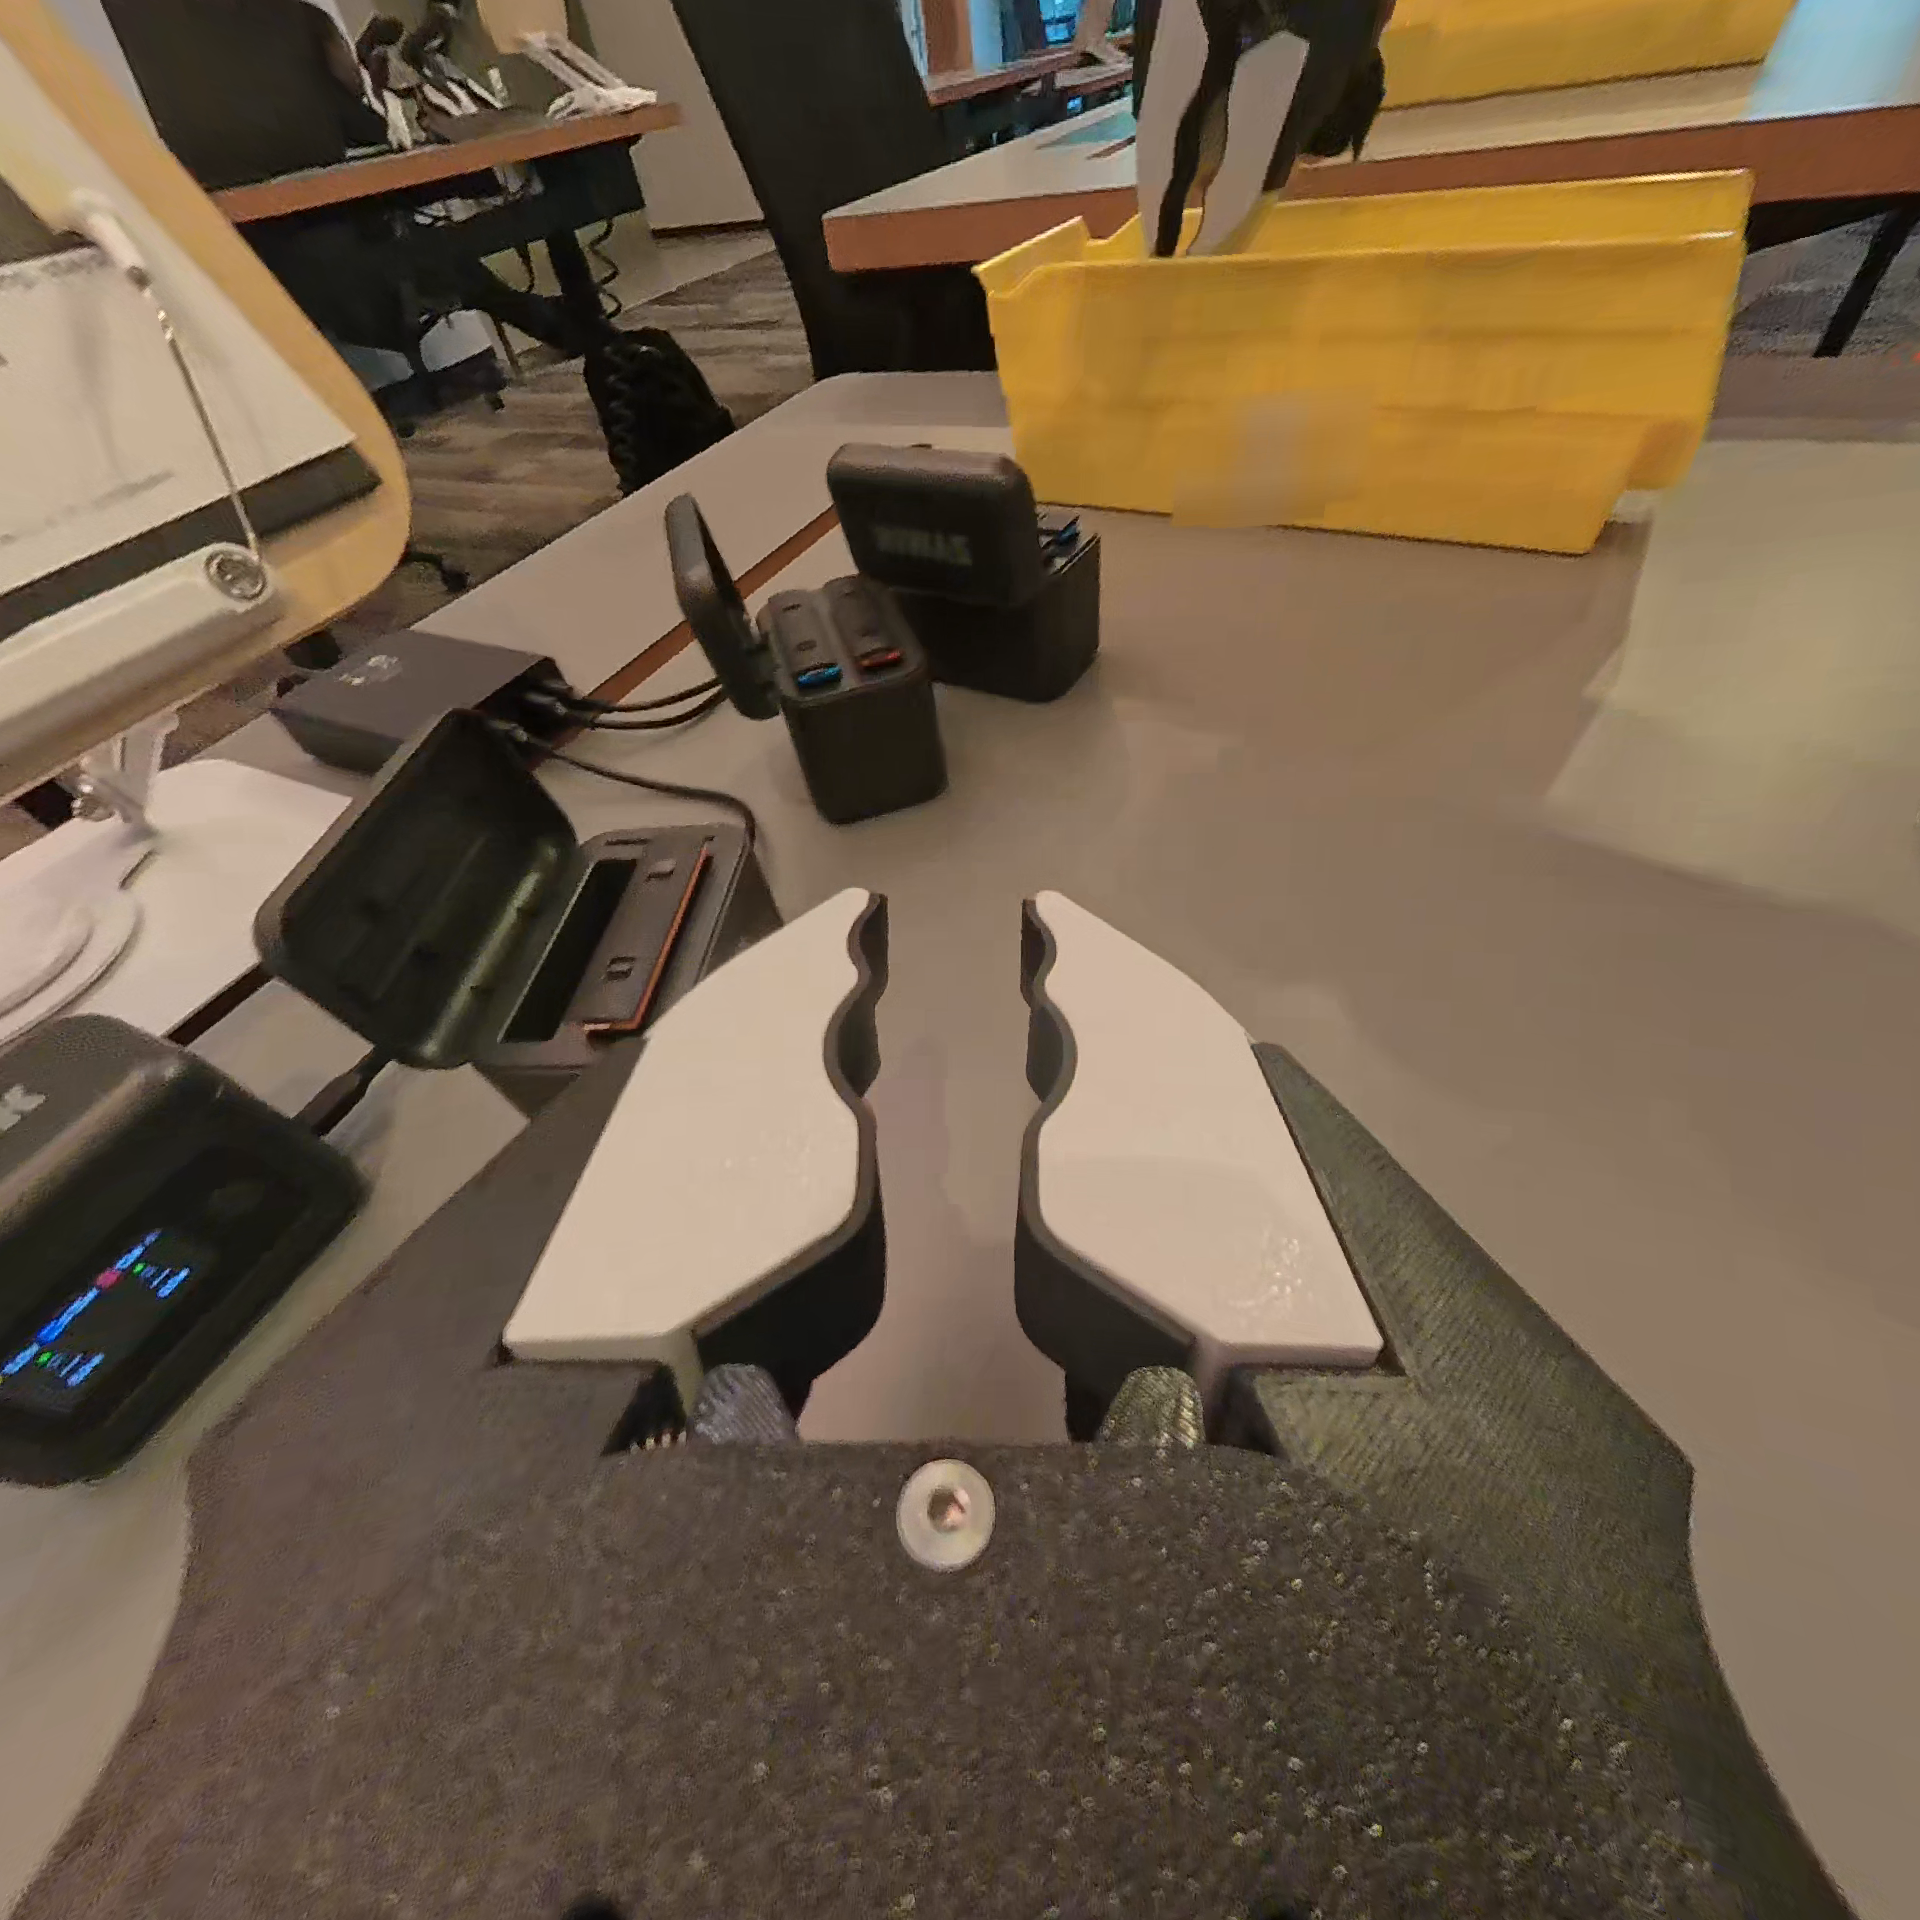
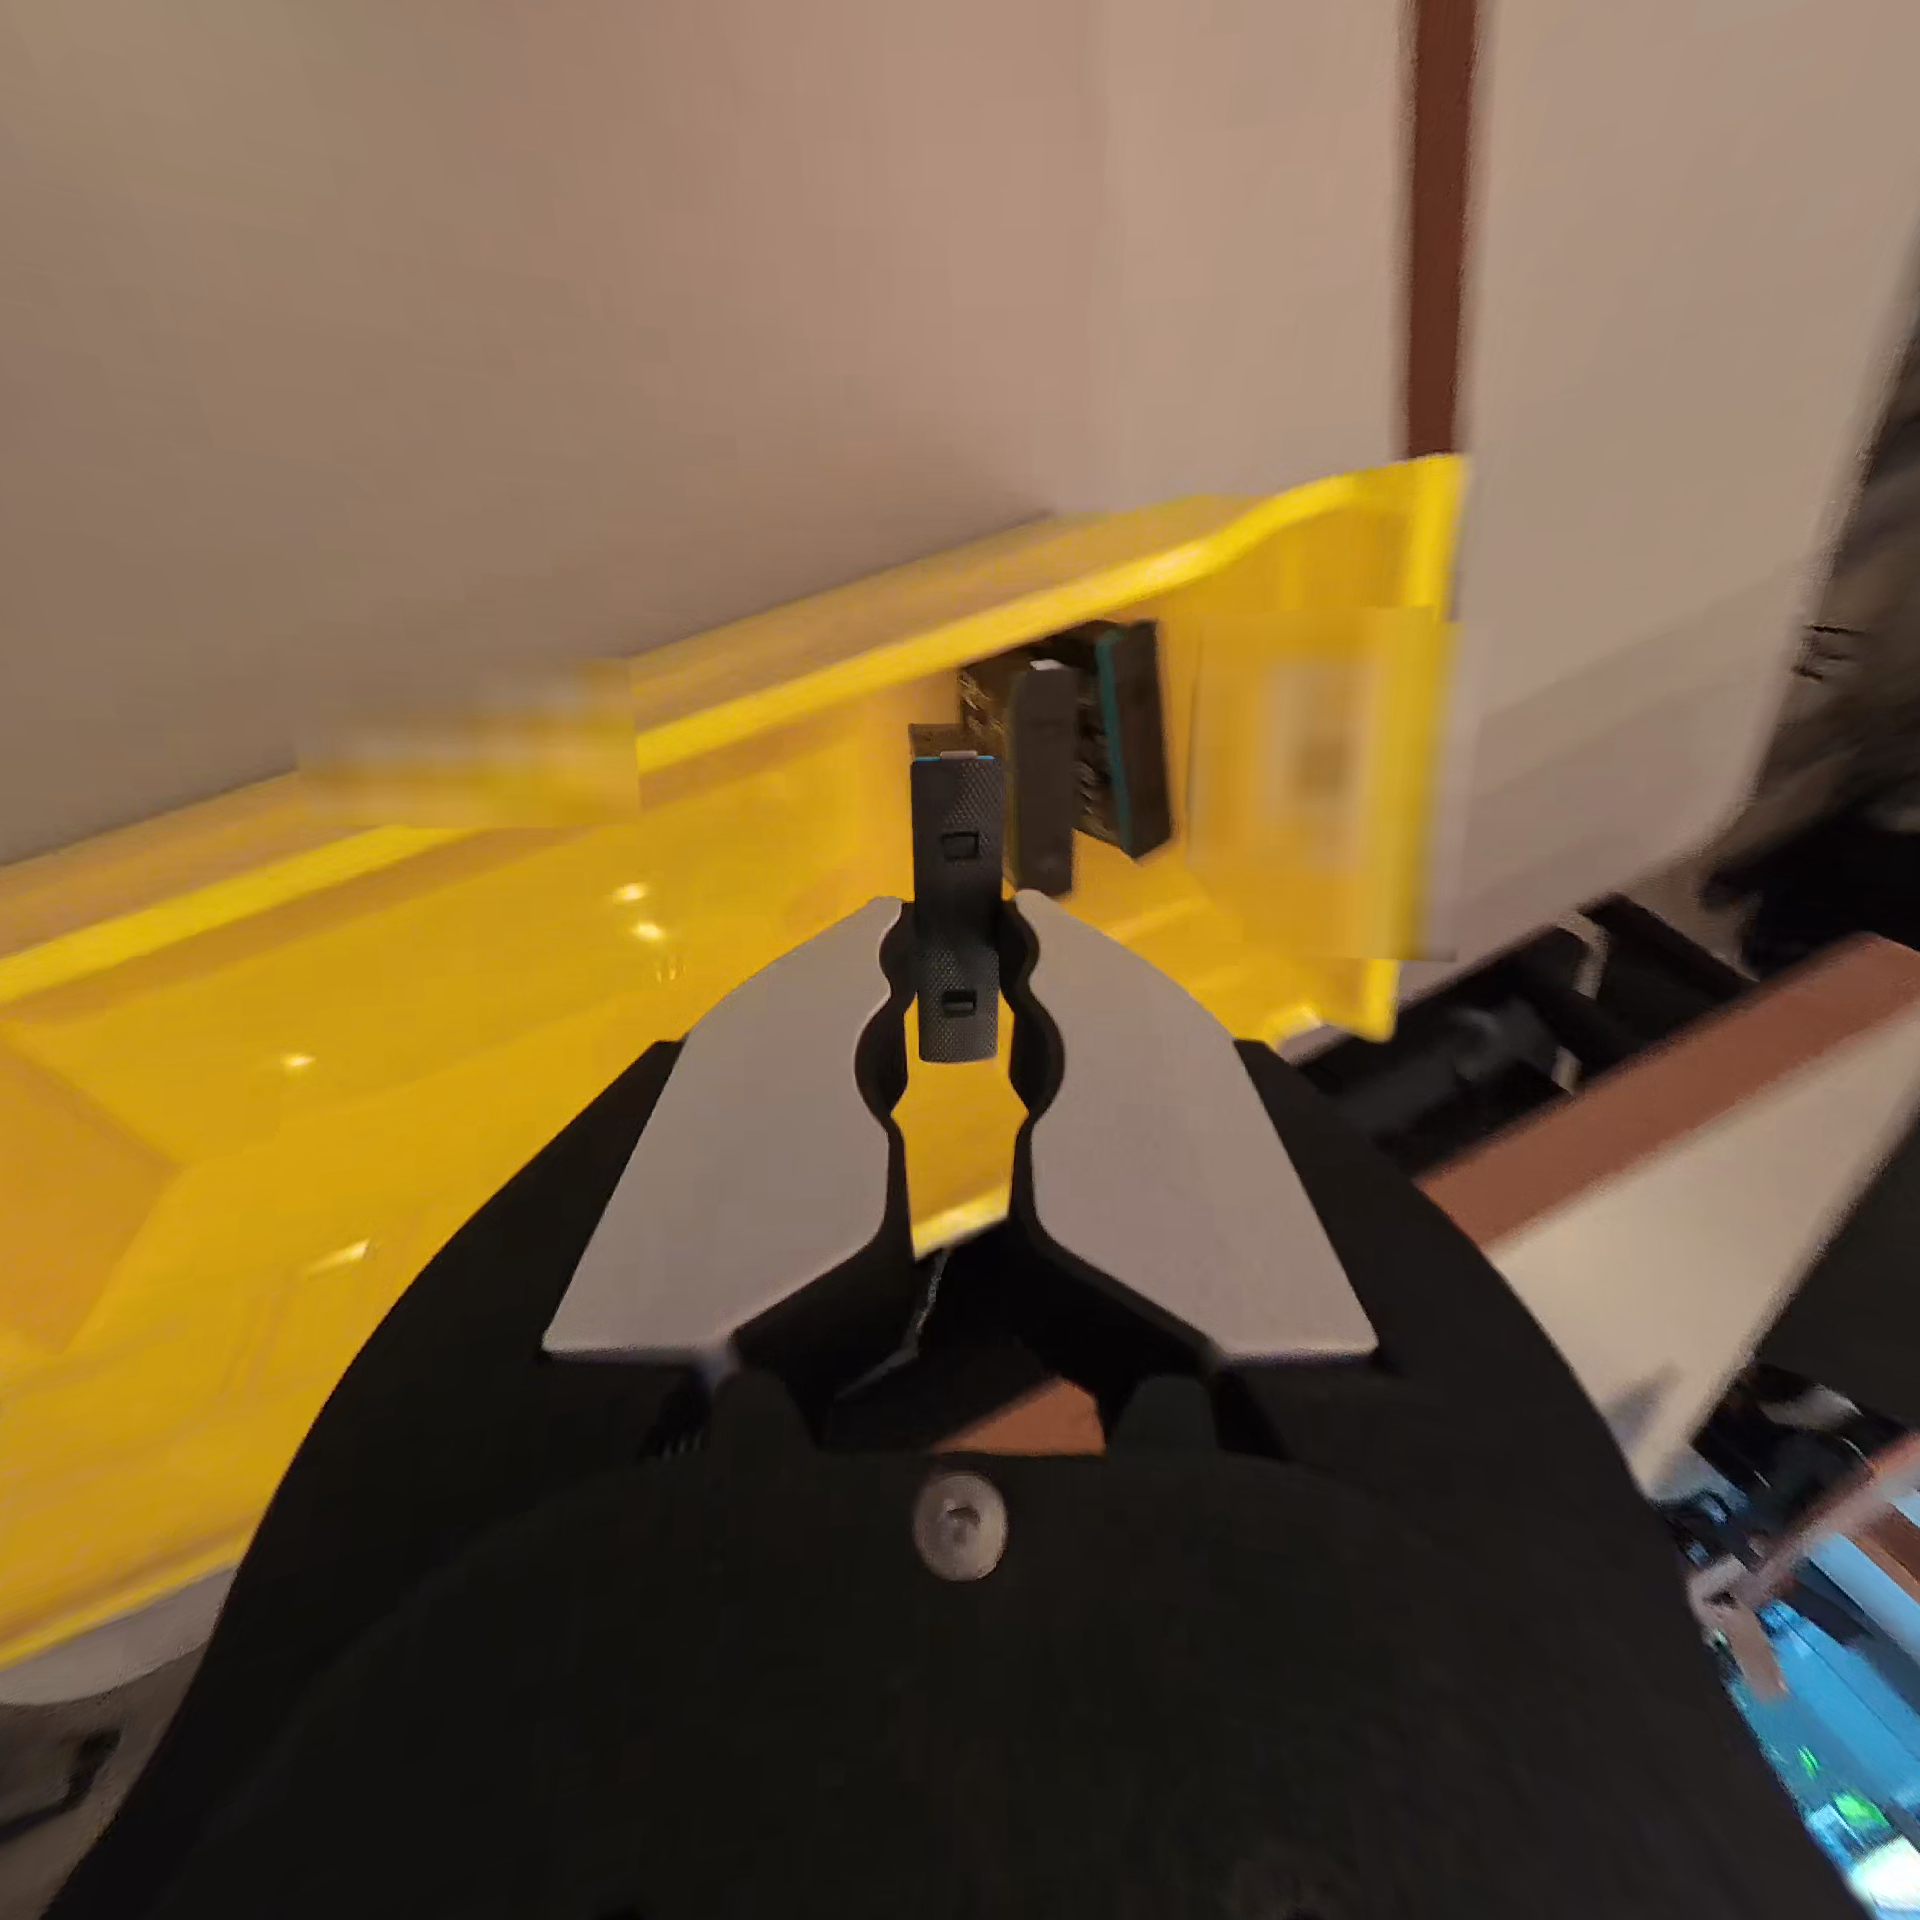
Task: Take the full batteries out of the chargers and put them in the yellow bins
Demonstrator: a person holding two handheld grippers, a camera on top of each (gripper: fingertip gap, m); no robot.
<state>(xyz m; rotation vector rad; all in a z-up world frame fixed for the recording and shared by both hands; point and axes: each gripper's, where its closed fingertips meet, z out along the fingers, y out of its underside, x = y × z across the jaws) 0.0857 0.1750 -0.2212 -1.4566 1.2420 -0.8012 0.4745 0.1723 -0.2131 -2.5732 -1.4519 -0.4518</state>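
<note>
In the left wrist view my left gripper [image 1: 954,914] is open and empty above the grey table. Left of it lies an open charger [image 1: 582,935] with one battery along its right slot. Ahead stands a charger [image 1: 857,696] holding two batteries, and behind it another [image 1: 997,582] with its lid up. The yellow bin [image 1: 1351,374] stands at the back right, with my right gripper [image 1: 1195,208] reaching into it. In the right wrist view my right gripper [image 2: 956,925] is shut on a black battery [image 2: 958,883] inside the yellow bin [image 2: 416,987]. Batteries [image 2: 1081,758] lie at the bin's far end.
A black power hub [image 1: 416,675] with cables sits at the left, beside a device with a lit screen [image 1: 114,1309]. A monitor stand [image 1: 104,810] rises at the far left. More yellow bins [image 1: 1558,42] stand on a table behind. The left gripper's tips are roughly 40 cm from the right gripper's. My right tips are about 40 cm from the black power hub [image 1: 416,675], my left tips only 30 cm.
</note>
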